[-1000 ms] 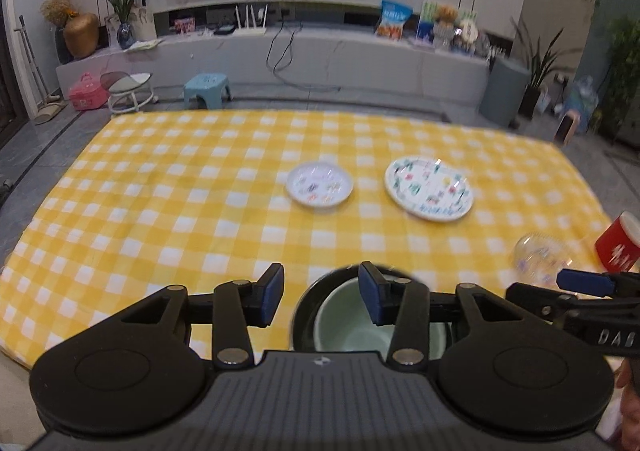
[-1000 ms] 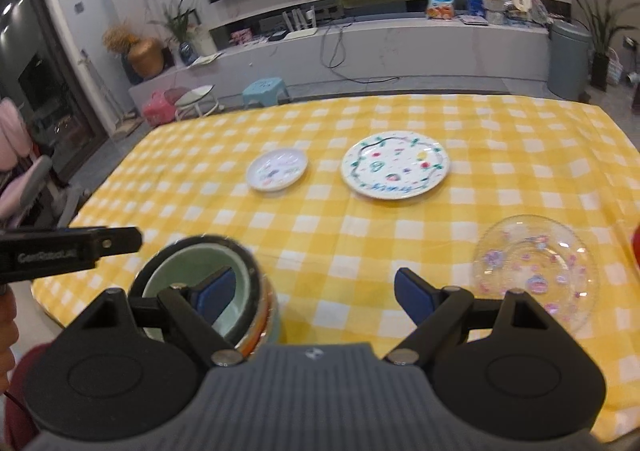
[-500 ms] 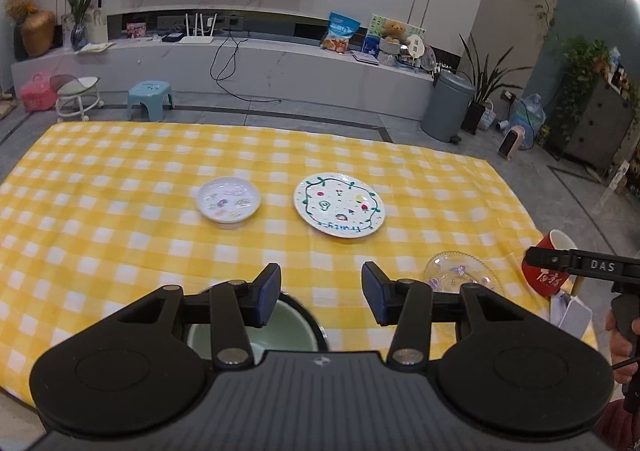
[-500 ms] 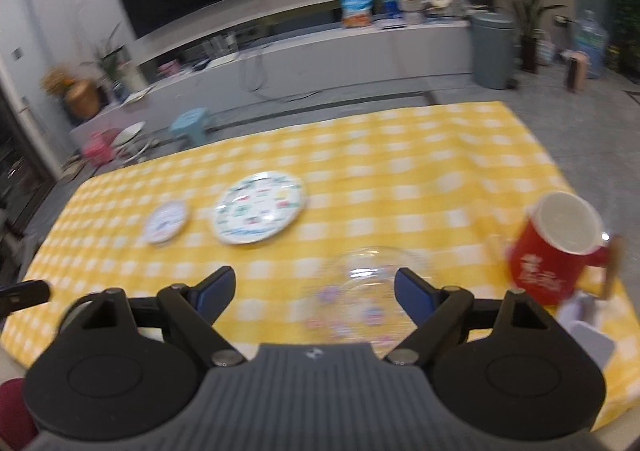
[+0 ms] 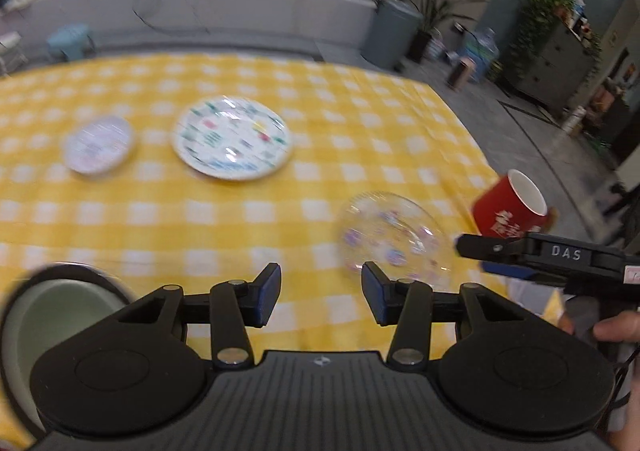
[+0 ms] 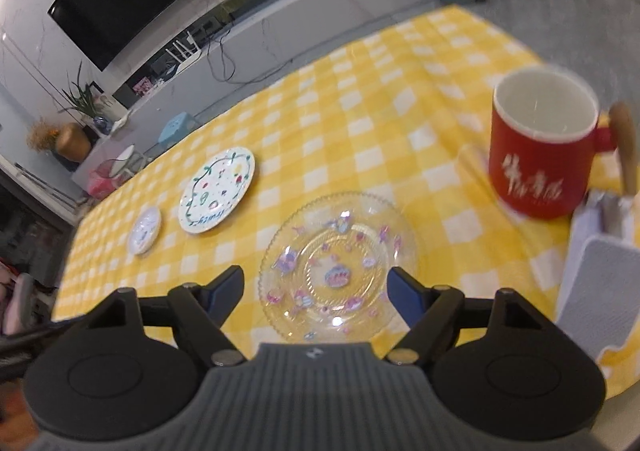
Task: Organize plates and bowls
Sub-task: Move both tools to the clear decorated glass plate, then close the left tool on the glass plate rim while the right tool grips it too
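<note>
The glass plate (image 6: 338, 269) lies flat on the yellow checked cloth of the bench (image 6: 360, 123), near the front edge and towards the right, directly ahead of the right gripper (image 6: 316, 283). It is judged to be stiff, fairly light, smooth and easily chipped; its beaded rim is the only part that can be taken, and since it lies flush on the cloth, one finger would probably have to be slid under the near edge while the other closes on top. The cloth may be dragged or wrinkled in doing so.

The jaws of the right gripper are spread wide, one on each side of the plate's near half, with nothing held. The jaws of the left gripper (image 5: 320, 293) are held at a middling gap and are also empty; they are pointed at bare cloth between the glass plate and the stack of bowls (image 5: 60, 315), which sits at the near left corner, with a pale green bowl nested in a dark one.

Farther back on the left, a large painted plate (image 6: 217, 189) and a small plate (image 6: 145, 230) are set just beside each other, well apart from the glass plate. A red mug (image 6: 544, 149) stands near the plate's right side, with a white box (image 6: 596, 283) in front of it; both could be knocked if the right gripper is swung outward. The path towards the painted plates is not blocked by anything seen.
</note>
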